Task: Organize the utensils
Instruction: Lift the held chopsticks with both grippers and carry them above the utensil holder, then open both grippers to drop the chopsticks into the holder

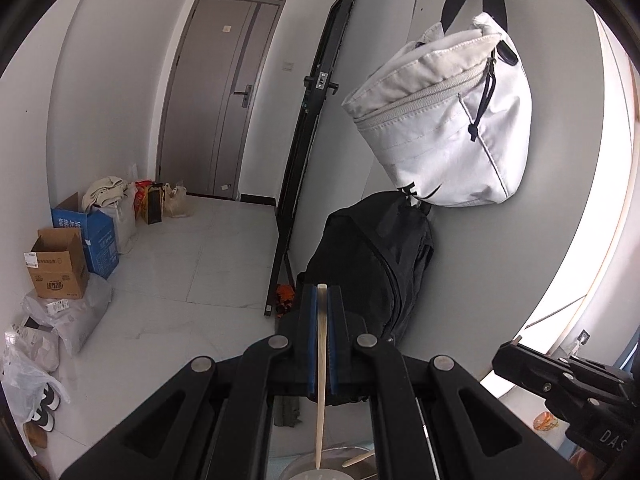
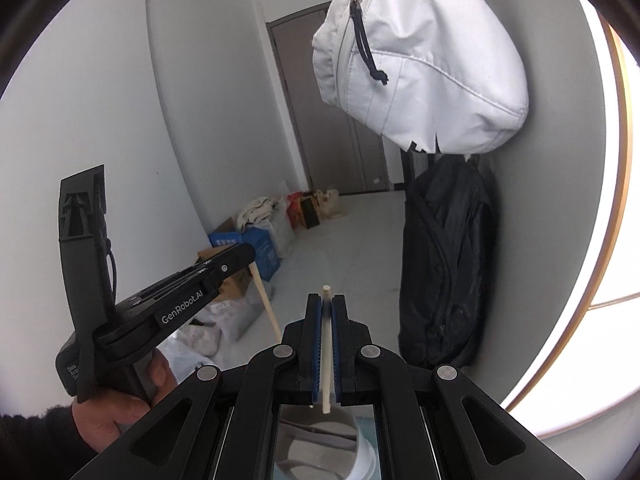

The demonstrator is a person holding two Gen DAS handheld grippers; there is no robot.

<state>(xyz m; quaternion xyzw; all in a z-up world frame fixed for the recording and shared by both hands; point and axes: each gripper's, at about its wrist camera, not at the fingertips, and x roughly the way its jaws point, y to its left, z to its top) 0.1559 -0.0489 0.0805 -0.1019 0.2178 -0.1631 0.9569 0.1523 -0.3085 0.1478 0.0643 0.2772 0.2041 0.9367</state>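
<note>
Against a white wall hung a pale bag (image 1: pixel 444 120); each hand-held gripper, left (image 1: pixel 322 336) and right (image 2: pixel 326 344), pinched one chopstick (image 1: pixel 321 380) (image 2: pixel 327 356).

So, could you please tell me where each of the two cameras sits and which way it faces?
Left wrist: on the left gripper, facing a grey door and hung bags; its fingers clamp a pale wooden chopstick; the right gripper's body shows at the lower right.
Right wrist: on the right gripper, facing the same corner; it clamps a second pale chopstick; the left hand shows.
Shared: white fabric bag, black backpack, floor boxes.
</note>
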